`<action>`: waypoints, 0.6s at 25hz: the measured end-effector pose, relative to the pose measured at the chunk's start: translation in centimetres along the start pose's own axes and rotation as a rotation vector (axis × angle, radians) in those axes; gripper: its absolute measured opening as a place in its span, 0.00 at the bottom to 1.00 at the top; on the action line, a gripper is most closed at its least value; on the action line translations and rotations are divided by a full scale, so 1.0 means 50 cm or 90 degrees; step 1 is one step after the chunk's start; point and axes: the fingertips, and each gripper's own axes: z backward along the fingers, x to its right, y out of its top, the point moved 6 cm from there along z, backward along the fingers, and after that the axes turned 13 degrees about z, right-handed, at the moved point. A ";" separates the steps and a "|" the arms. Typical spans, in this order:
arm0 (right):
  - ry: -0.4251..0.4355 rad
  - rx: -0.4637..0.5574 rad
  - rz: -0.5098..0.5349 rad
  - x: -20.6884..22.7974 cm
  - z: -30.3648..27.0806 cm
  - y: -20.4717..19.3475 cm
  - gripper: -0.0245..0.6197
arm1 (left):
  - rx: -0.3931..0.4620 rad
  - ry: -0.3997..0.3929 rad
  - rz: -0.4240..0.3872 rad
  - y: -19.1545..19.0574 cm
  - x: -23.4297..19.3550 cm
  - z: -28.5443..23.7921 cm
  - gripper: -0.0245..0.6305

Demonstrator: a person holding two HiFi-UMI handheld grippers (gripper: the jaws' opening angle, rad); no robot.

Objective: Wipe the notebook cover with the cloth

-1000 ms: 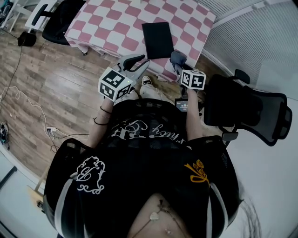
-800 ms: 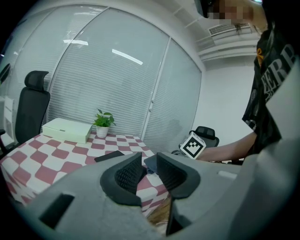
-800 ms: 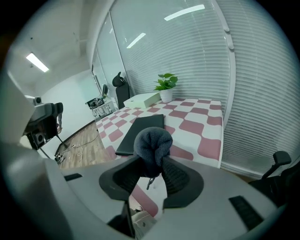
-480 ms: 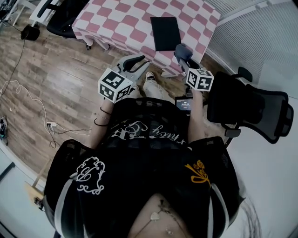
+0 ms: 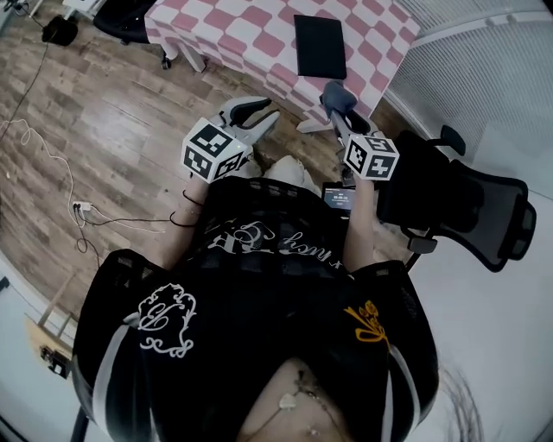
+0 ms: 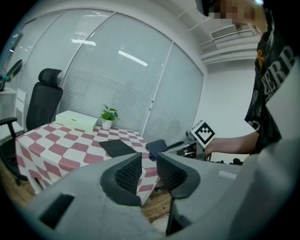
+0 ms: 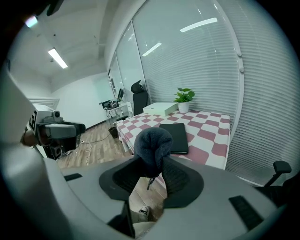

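Note:
A black notebook (image 5: 320,45) lies flat on the pink-and-white checked table (image 5: 251,34), near its front edge. My right gripper (image 5: 340,109) is shut on a bunched dark blue cloth (image 5: 337,92). It hovers over the floor just short of the table edge, below the notebook. In the right gripper view the cloth (image 7: 153,140) bulges above the jaws, with the notebook (image 7: 175,136) behind it. My left gripper (image 5: 262,113) is held to the left over the wooden floor. Its jaws stand slightly apart with nothing between them (image 6: 149,161). It looks towards the notebook (image 6: 117,148) and the cloth (image 6: 156,147).
A black office chair (image 5: 471,203) stands close on the right, and another (image 5: 130,17) at the table's far left. A white box (image 7: 161,108) and a potted plant (image 7: 184,97) sit at the table's far end. Cables (image 5: 34,129) trail on the floor. Blinds cover the glass wall.
In the head view the table and notebook have slid up and to the right. My right gripper with the cloth has shifted slightly right. The left gripper has hardly moved.

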 end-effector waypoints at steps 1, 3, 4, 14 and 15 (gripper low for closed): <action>0.002 0.003 0.002 -0.006 0.006 -0.002 0.24 | 0.002 0.004 0.001 -0.005 0.004 0.005 0.18; 0.009 0.007 0.007 -0.022 0.019 -0.009 0.24 | 0.005 0.012 0.002 -0.016 0.015 0.017 0.18; 0.014 0.009 0.010 -0.029 0.027 -0.013 0.24 | 0.007 0.017 0.002 -0.021 0.021 0.021 0.18; 0.040 0.024 0.035 -0.054 0.202 -0.119 0.24 | 0.022 0.025 0.002 -0.095 0.187 -0.007 0.18; 0.039 0.025 0.030 -0.053 0.224 -0.136 0.24 | 0.015 0.021 -0.001 -0.111 0.215 -0.008 0.18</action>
